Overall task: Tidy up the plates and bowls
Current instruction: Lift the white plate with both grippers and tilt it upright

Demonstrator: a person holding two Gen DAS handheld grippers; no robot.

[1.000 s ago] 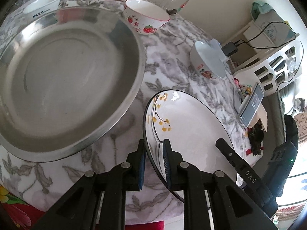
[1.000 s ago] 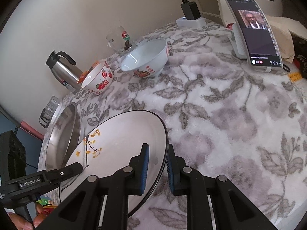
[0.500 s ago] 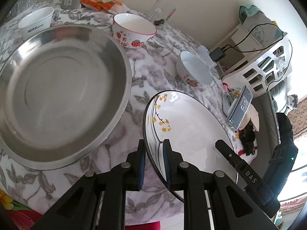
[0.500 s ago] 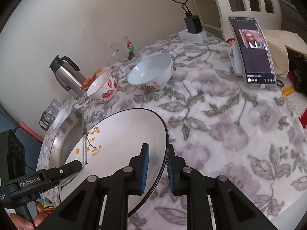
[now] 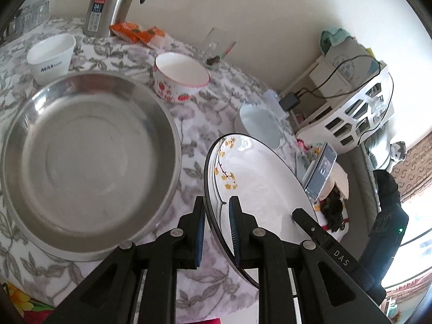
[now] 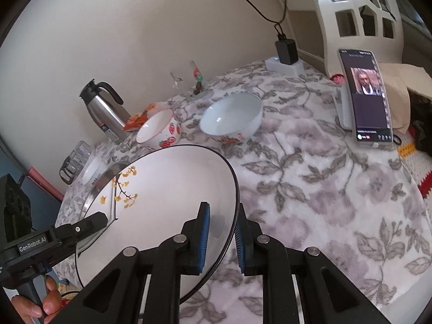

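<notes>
Both grippers grip the rim of one white plate with a black edge and yellow flowers (image 5: 259, 186) (image 6: 167, 189), held above the table. My left gripper (image 5: 216, 224) is shut on its near rim; my right gripper (image 6: 221, 232) is shut on the opposite rim. A large steel basin (image 5: 86, 159) lies to the left of the plate, partly hidden behind it in the right wrist view (image 6: 105, 175). A strawberry bowl (image 5: 179, 77) (image 6: 159, 129) and a wider white bowl (image 5: 256, 127) (image 6: 232, 116) stand further back.
A steel thermos (image 6: 104, 109), orange snack packets (image 5: 137, 31), a glass cup (image 6: 189, 81), a small white MAX cup (image 5: 51, 56) and a phone on a stand (image 6: 367, 94) are on the floral tablecloth (image 6: 324, 189). A white shelf (image 5: 353, 113) stands beyond.
Both grippers have risen and pulled back with the plate, lifting it higher above the table. The basin and bowls have stayed in place.
</notes>
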